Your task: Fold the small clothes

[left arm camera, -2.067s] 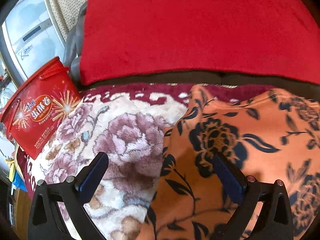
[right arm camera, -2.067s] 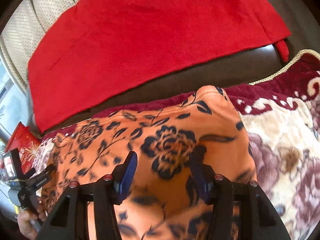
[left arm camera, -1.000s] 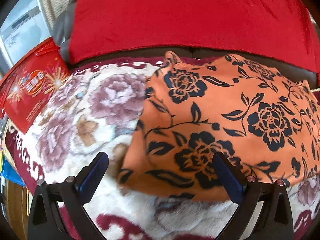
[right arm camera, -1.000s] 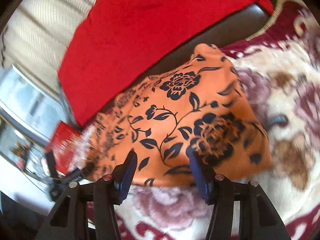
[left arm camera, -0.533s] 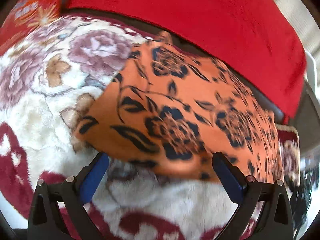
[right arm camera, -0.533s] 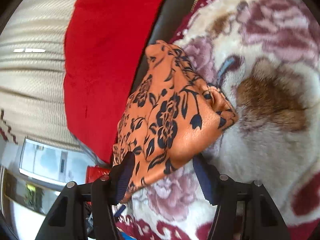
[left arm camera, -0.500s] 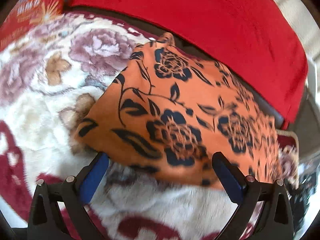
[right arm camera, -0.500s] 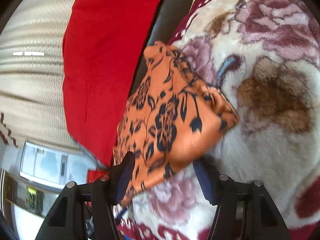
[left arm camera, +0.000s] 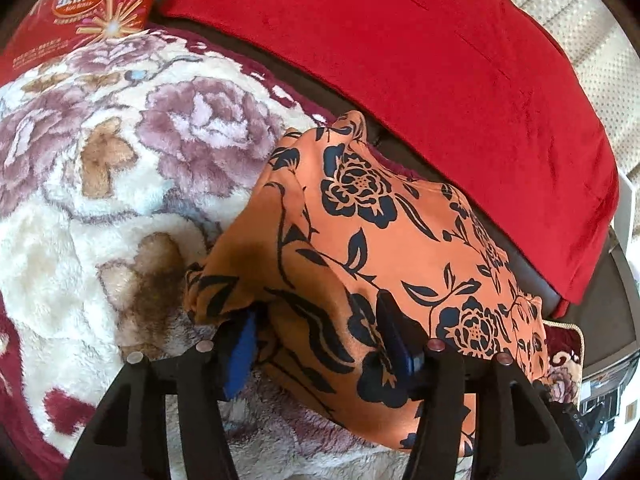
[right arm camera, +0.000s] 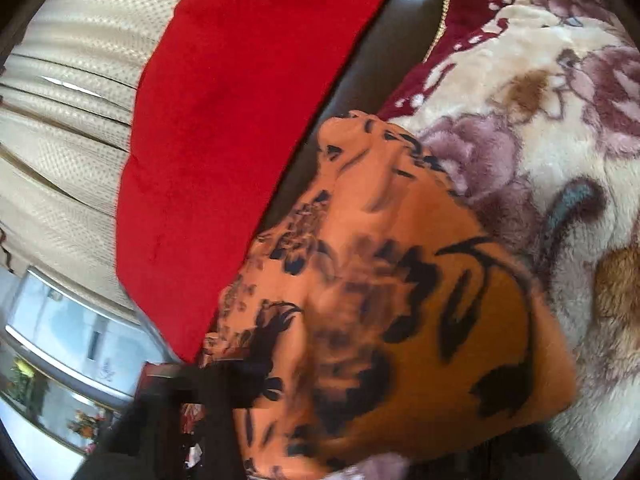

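I am gripping the near edge of the orange garment with both tools so that the edge can be lifted and carried over for a fold. The left gripper has just been closing; its blue pads are now pinching a bunched ridge of the fabric near the left corner. The right gripper has also just been closing, but the cloth is covering its jaws in the blurred right wrist view, so I am judging it clamped on the fabric rather than seeing the contact.

The garment is lying on the plush flowered blanket, its far edge reaching the dark sofa seat below the red cushion. It is orange with a black rose-and-leaf print, thin, smooth and slightly glossy, and puckering around the pinch points.
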